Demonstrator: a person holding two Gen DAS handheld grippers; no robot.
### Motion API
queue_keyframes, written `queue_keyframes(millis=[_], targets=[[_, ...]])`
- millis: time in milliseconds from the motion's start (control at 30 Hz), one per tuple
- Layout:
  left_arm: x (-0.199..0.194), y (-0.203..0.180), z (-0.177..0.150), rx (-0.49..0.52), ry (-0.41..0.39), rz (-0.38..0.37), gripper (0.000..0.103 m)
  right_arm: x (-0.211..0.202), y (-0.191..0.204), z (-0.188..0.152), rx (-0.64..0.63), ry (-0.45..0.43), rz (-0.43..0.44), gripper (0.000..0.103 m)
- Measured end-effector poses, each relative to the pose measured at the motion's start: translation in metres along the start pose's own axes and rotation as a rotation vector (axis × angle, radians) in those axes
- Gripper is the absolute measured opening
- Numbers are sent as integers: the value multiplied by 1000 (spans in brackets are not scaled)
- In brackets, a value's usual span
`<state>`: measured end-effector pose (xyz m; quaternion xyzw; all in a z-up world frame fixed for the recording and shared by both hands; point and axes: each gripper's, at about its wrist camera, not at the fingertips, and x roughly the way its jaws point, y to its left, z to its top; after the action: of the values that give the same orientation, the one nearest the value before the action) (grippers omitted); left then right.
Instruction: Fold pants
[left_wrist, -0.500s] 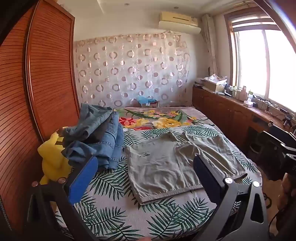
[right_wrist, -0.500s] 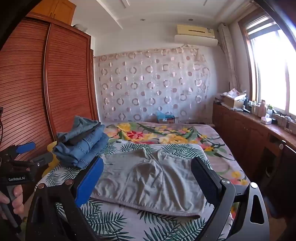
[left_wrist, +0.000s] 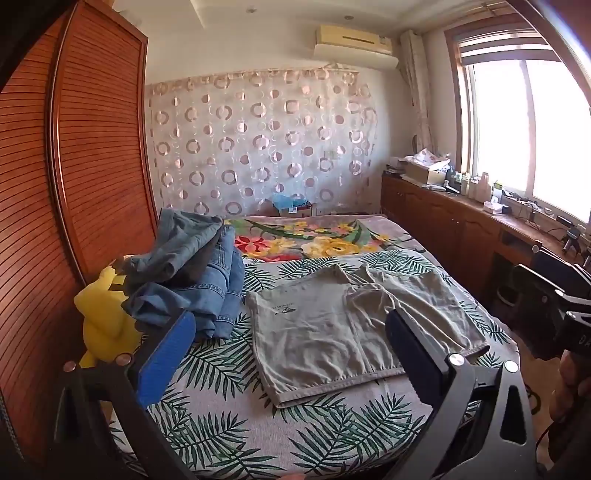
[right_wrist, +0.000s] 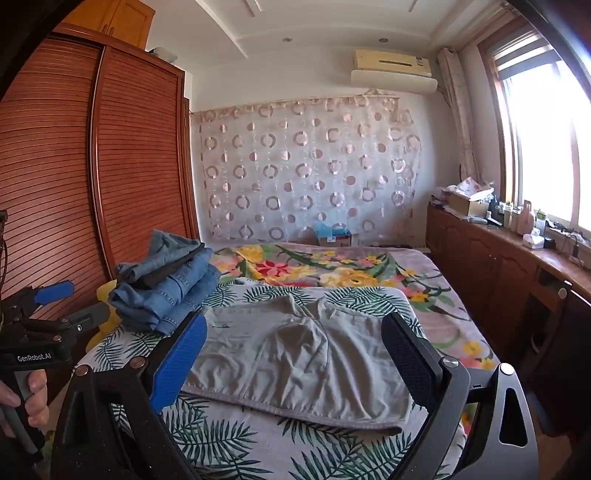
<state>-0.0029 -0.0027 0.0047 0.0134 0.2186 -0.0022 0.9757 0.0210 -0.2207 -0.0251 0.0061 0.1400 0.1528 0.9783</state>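
Grey-green pants (left_wrist: 332, 332) lie flat on the bed, folded into a rough square with the waistband at the near edge; they also show in the right wrist view (right_wrist: 295, 358). My left gripper (left_wrist: 291, 358) is open and empty, held above the near edge of the bed in front of the pants. My right gripper (right_wrist: 295, 369) is open and empty, also held before the pants' near edge. The left gripper also shows at the left edge of the right wrist view (right_wrist: 40, 314), the right gripper at the right edge of the left wrist view (left_wrist: 554, 306).
A stack of folded blue jeans (left_wrist: 192, 277) sits on the bed's left side by a yellow plush toy (left_wrist: 103, 317). The bed (left_wrist: 229, 428) has a leaf-print cover. A wooden wardrobe (left_wrist: 74, 184) stands on the left, a cluttered wooden sideboard (left_wrist: 461, 218) under the window on the right.
Both grippers have tilted slightly; the views shifted a little. The pants and jeans have not moved.
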Motion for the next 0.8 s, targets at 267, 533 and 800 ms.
queue_keyframes(millis=[267,533,800], targets=[[-2,-2,3,1,-6,-1,103,-4,-1,0,4,-4,2,96],[-4,-2,7,2,-8,-3,103,-4,-1,0,4,-7,-1,96],[-5,-2,7,1,-11,-1,103,-5,1,0,3,-10,0,96]])
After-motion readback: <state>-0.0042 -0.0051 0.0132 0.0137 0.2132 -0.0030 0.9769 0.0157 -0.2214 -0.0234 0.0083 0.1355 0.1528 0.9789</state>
